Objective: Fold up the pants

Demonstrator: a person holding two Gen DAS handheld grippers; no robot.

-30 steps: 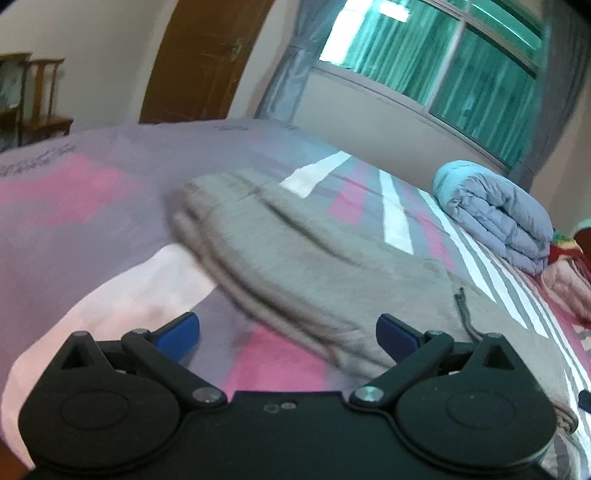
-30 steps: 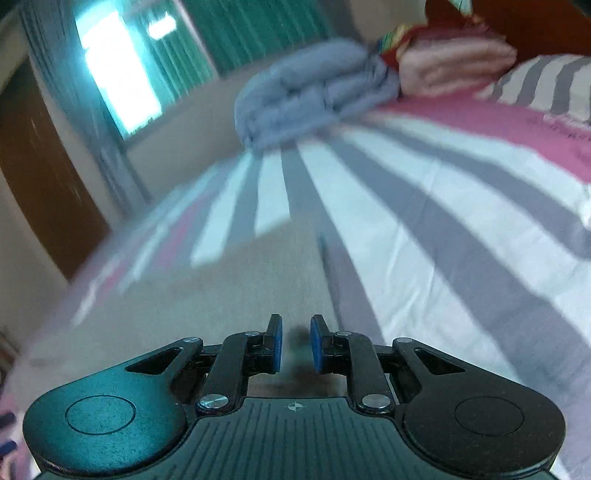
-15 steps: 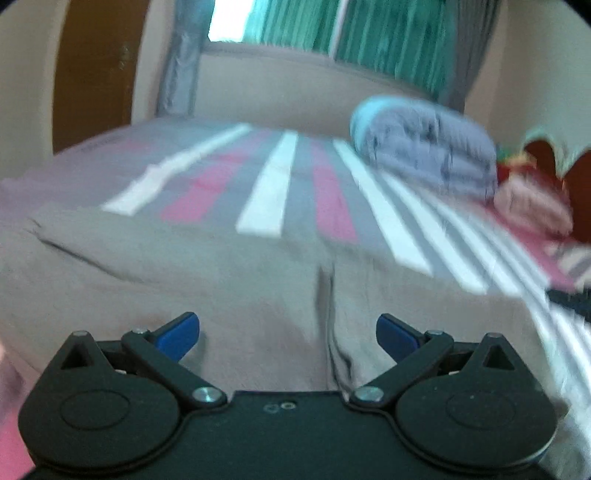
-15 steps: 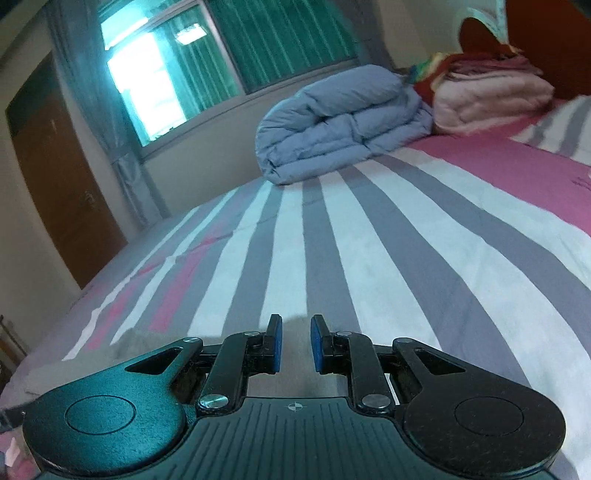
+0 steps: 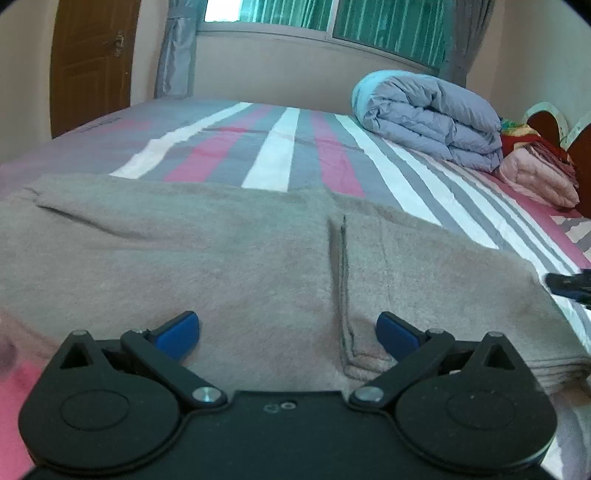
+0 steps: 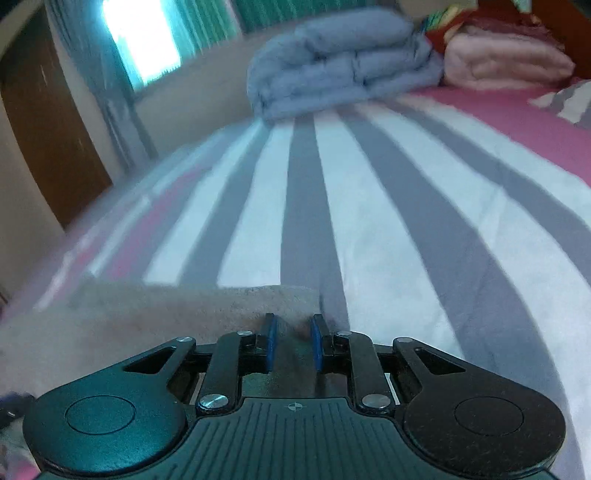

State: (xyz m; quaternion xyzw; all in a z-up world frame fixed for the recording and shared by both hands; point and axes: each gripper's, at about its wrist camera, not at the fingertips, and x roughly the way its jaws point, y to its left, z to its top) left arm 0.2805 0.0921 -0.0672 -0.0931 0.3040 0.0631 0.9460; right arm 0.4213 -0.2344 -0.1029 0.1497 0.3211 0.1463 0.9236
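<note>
The grey-brown pants [image 5: 229, 258] lie folded flat across the striped bed, with a dark seam line running down the middle. My left gripper [image 5: 288, 330] is wide open and empty, low over the near edge of the pants. My right gripper [image 6: 293, 343] has its blue pads a small gap apart, nothing between them, hovering over the corner of the pants [image 6: 184, 314] in a blurred view. The right gripper's tip also shows in the left wrist view [image 5: 570, 284] at the far right edge.
The bed sheet [image 5: 280, 155] has pink, grey and white stripes. A rolled blue-grey duvet [image 5: 428, 114] and pink folded blankets [image 5: 539, 177] sit at the far right. A wooden door [image 5: 92, 62] and a window [image 5: 332, 22] stand behind the bed.
The left gripper swung right along the pants and settled facing their middle seam. The right gripper dropped back down over the pants' corner. Neither gripper changed its opening.
</note>
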